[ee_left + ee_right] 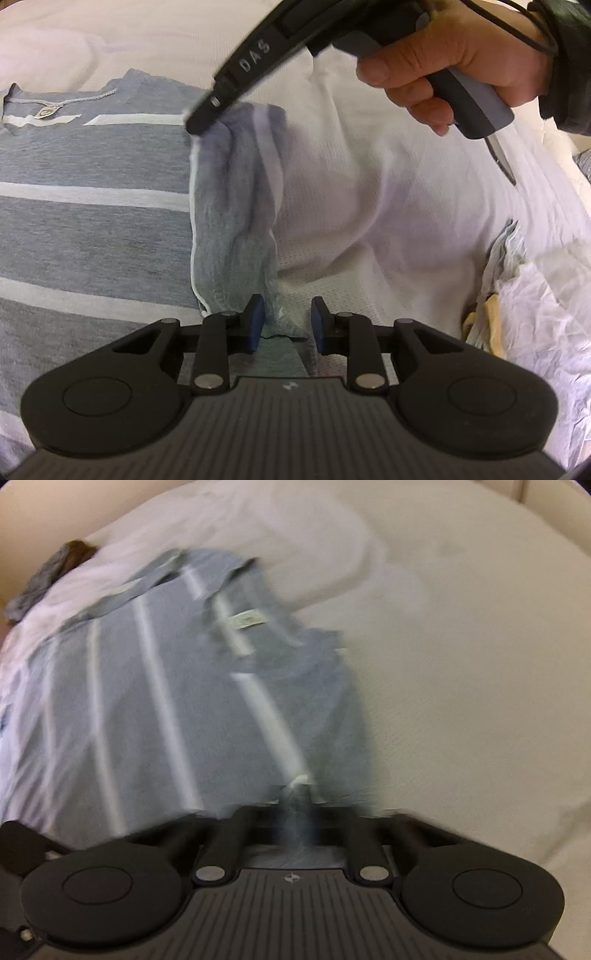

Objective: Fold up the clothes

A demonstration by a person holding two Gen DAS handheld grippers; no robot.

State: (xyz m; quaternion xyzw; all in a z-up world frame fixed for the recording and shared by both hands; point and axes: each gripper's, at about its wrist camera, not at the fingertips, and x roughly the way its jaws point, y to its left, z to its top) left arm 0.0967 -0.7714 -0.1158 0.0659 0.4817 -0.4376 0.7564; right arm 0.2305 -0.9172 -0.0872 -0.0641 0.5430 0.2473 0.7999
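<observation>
A grey T-shirt with white stripes [92,221] lies flat on a white bed cover, its neck label [46,112] at the far left. Its right side edge is lifted into a hanging fold [236,206]. My left gripper [288,321] holds its blue pads apart around the lower end of that fold; the cloth touches only the left pad [255,321]. A hand [461,62] holds my right gripper [199,125], which pinches the upper end of the fold. The right wrist view is blurred: the shirt [166,701] runs into my right gripper [295,801], shut on the cloth.
The white bed cover [388,184] spreads to the right of the shirt. A crumpled white sheet with something yellow [517,295] lies at the right edge. A dark grey bundle [48,576] sits at the far left corner of the bed.
</observation>
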